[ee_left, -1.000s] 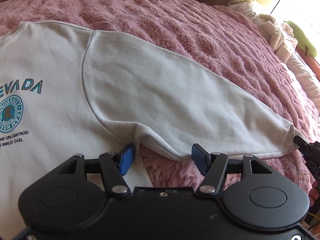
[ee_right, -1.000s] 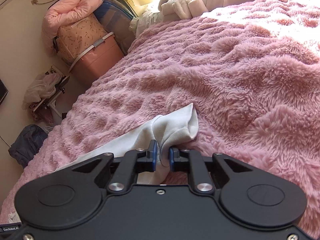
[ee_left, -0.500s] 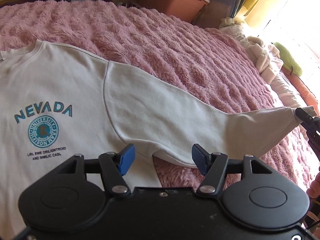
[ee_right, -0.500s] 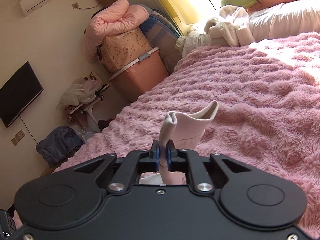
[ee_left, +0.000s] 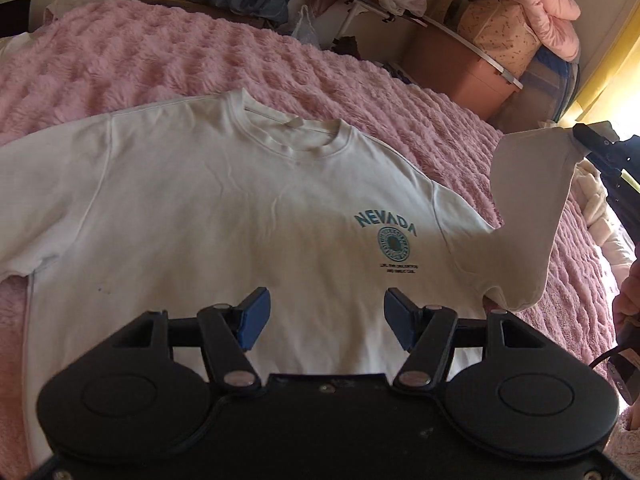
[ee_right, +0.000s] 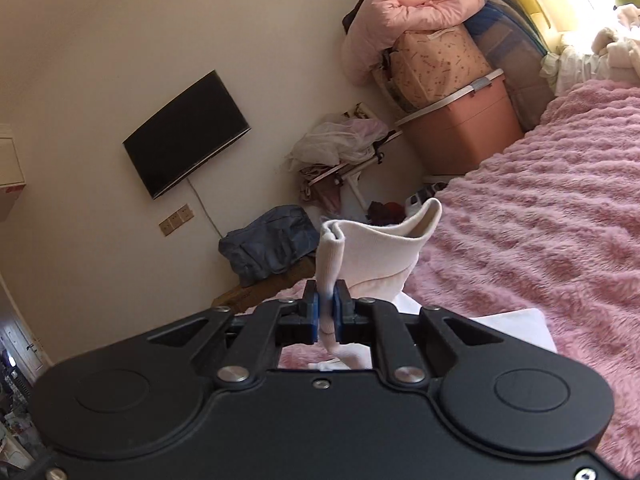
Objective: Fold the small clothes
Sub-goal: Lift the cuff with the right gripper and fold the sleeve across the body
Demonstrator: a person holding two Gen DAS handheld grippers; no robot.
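Left wrist view first: nearest the lens, the left claw (ee_left: pixel 326 322) stands wide open with nothing between its blue pads (ee_left: pixel 252 318), hovering over the lower chest of a white sweatshirt (ee_left: pixel 208 216). The garment lies face up and mostly flat on a pink fluffy bedspread (ee_left: pixel 160 64), its collar pointing away from the claw and a teal NEVADA print (ee_left: pixel 386 222) showing ahead and to the right of the open jaws. On that same side one sleeve (ee_left: pixel 524 216) is lifted off the bed, rising to its cuff, which the right claw (ee_left: pixel 578 138) pinches at the picture's edge; a hand (ee_left: pixel 628 296) shows below it. The other sleeve lies flat out to the left.

From the right wrist view, the right claw (ee_right: pixel 328 314) is closed tight on the ribbed cuff (ee_right: pixel 376 248), the fabric squeezed between its pads and standing up above them. Beyond, the bedspread (ee_right: pixel 540 220) runs off to the right. Farther back sit a dark blue bag (ee_right: pixel 268 240), a pink storage box (ee_right: pixel 460 132) topped with a pink quilt (ee_right: pixel 404 12), and a black wall television (ee_right: pixel 186 134).
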